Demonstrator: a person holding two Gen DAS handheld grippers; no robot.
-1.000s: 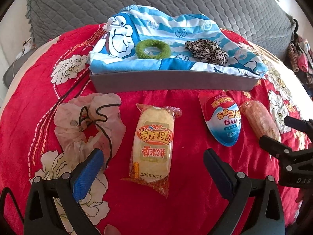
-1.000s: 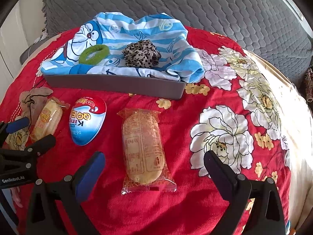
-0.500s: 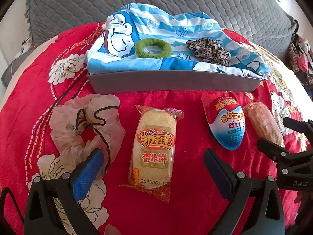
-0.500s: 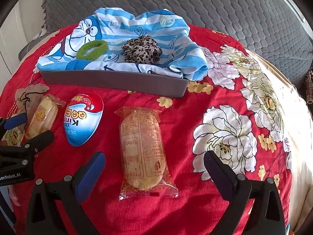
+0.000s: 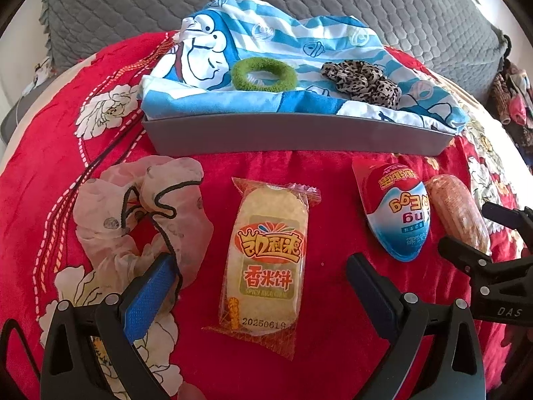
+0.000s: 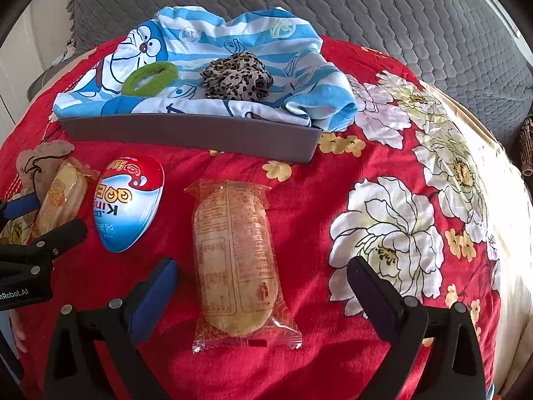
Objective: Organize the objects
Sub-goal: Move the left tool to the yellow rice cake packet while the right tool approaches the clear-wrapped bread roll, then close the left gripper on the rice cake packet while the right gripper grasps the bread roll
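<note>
Here the left hand-held gripper (image 5: 263, 278) hangs low over a red floral bedspread (image 5: 66, 153), its two fingers spread wide with nothing between them but a yellow rice cracker in a clear printed wrapper (image 5: 266, 260), which lies flat on the cloth, label up. Its blue-padded finger (image 5: 150, 296) overlaps the edge of a pale pink sheer scrunchie with a thin black cord (image 5: 133, 220), just left of the cracker; whether they touch is unclear. To the right lie a red, white and blue egg-shaped plastic pack (image 5: 396, 210) and, just beyond it, a second wrapped rice cracker with its printed back up (image 5: 456, 213).

The right hand-held gripper (image 6: 263, 281) is likewise spread wide and empty, straddling that second cracker (image 6: 233, 256), with the egg-shaped pack (image 6: 130, 203) to its left. The left gripper's fingers show at that view's left edge.

Behind the snacks stands a shallow grey tray (image 5: 293, 130), lined with a blue-and-white striped cartoon-cat cloth (image 5: 286, 40). On the cloth rest a fuzzy green hair tie (image 5: 263, 75) and, well apart to its right, a leopard-print scrunchie (image 5: 363, 80). A grey quilted backrest (image 6: 366, 3) rises beyond.
</note>
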